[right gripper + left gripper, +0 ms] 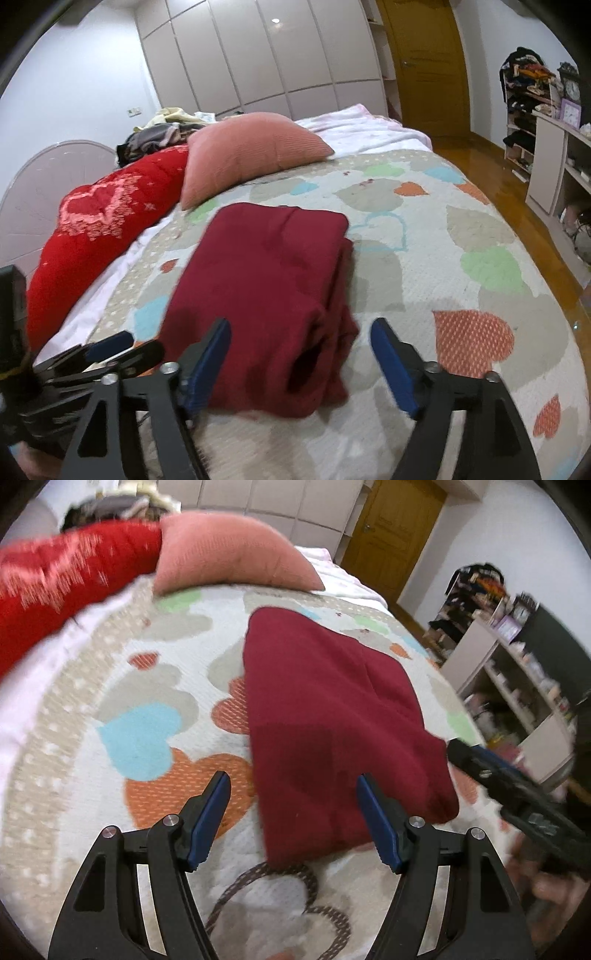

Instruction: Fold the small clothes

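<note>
My right gripper (517, 794) is smeared by blur at the left camera's edge, so I can't read its jaws there. The shelf (517, 686) clutter's too blurry to identify, and the red quilt (55, 587) runs off frame.

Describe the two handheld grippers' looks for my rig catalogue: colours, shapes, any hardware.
Both match. The left gripper and right gripper have black angular arms with triangular cutouts, round silver pivot pins, and flat blue pads lining the inner faces of the fingers. No cables, sleeves or markings are clearly visible.
</note>
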The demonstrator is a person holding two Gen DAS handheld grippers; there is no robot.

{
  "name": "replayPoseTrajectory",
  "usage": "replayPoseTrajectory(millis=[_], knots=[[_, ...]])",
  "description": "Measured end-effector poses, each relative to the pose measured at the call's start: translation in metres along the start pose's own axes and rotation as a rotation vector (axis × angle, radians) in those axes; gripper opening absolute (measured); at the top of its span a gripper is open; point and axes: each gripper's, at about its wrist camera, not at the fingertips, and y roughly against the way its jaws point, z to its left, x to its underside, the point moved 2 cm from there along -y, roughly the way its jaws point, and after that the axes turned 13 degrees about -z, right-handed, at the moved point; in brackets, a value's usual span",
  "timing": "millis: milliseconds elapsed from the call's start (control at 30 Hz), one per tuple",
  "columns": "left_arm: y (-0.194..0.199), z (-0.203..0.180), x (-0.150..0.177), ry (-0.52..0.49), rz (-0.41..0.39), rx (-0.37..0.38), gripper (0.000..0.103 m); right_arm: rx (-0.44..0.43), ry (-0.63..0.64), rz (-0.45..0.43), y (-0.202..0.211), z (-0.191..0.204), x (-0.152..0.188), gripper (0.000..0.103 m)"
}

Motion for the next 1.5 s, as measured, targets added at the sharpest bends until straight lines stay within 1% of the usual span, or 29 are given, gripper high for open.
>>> replayPoseTrajectory(millis=[67,167,200,233,300,367,433,500,533,567,600,633,733,767,833,900,933,967,1000,1067,1167,1267,1400,1500], knots=[[-0.021,0.010,0.000,0.064,0.064,0.049,0.071,-0.003,-0.008,0.038,-0.023,-0.011,0.000,0.080],[-0.047,0.021,0.000,0.135,0.126,0.090,0.071,-0.001,-0.032,0.071,-0.052,-0.025,0.001,0.080],[-0.053,0.023,-0.001,0.146,0.134,0.108,0.071,-0.020,-0.060,0.084,-0.063,-0.030,0.001,0.080],[-0.057,0.024,-0.002,0.153,0.137,0.122,0.077,-0.050,-0.089,0.093,-0.072,-0.034,0.001,0.080],[-0.065,0.022,-0.004,0.157,0.135,0.147,0.082,-0.131,-0.155,0.131,-0.094,-0.039,0.002,0.080],[-0.077,0.017,-0.005,0.147,0.156,0.184,0.083,-0.156,-0.176,0.174,-0.112,-0.039,0.007,0.080],[-0.080,0.014,-0.007,0.153,0.165,0.208,0.083,-0.196,-0.211,0.171,-0.123,-0.039,0.009,0.080],[-0.081,0.013,-0.010,0.166,0.171,0.232,0.082,-0.232,-0.224,0.165,-0.124,-0.032,0.008,0.058],[-0.078,0.012,-0.012,0.166,0.167,0.236,0.078,-0.243,-0.220,0.165,-0.122,-0.027,0.007,0.055],[-0.073,0.011,-0.013,0.158,0.160,0.235,0.076,-0.237,-0.204,0.155,-0.119,-0.022,0.005,0.049],[-0.066,0.009,-0.015,0.138,0.149,0.232,0.075,-0.230,-0.169,0.146,-0.113,-0.014,0.003,0.046],[-0.056,0.008,-0.016,0.124,0.138,0.229,0.074,-0.230,-0.154,0.138,-0.109,-0.010,0.001,0.045],[-0.023,0.012,-0.018,0.110,0.109,0.233,0.074,-0.298,-0.155,0.128,-0.089,0.008,-0.004,0.044],[-0.010,0.016,-0.016,0.108,0.106,0.228,0.074,-0.318,-0.152,0.121,-0.081,0.016,-0.002,0.044],[0.003,0.024,-0.009,0.105,0.111,0.207,0.074,-0.344,-0.149,0.125,-0.070,0.028,0.006,0.044],[0.010,0.030,0.003,0.090,0.142,0.188,0.074,-0.347,-0.143,0.137,-0.065,0.037,0.016,0.045],[0.012,0.034,0.011,0.074,0.156,0.165,0.074,-0.333,-0.132,0.149,-0.064,0.040,0.021,0.047],[0.013,0.037,0.017,0.061,0.159,0.141,0.074,-0.307,-0.115,0.163,-0.064,0.043,0.027,0.052],[0.016,0.043,0.024,0.049,0.158,0.115,0.074,-0.257,-0.091,0.167,-0.062,0.044,0.031,0.054],[0.022,0.047,0.030,0.046,0.141,0.106,0.074,-0.189,-0.060,0.161,-0.052,0.041,0.033,0.054],[0.036,0.046,0.029,0.021,0.095,0.062,0.074,-0.146,-0.049,0.099,-0.024,0.035,0.022,0.054],[0.048,0.041,0.025,-0.019,0.048,0.010,0.074,-0.112,0.042,0.018,0.008,0.045,0.008,0.054],[0.054,0.033,0.022,-0.069,0.015,-0.030,0.074,-0.121,0.064,-0.036,0.033,0.058,0.004,0.054],[0.062,0.027,0.021,-0.112,-0.029,-0.084,0.074,-0.089,0.102,-0.063,0.042,0.070,0.010,0.056]])
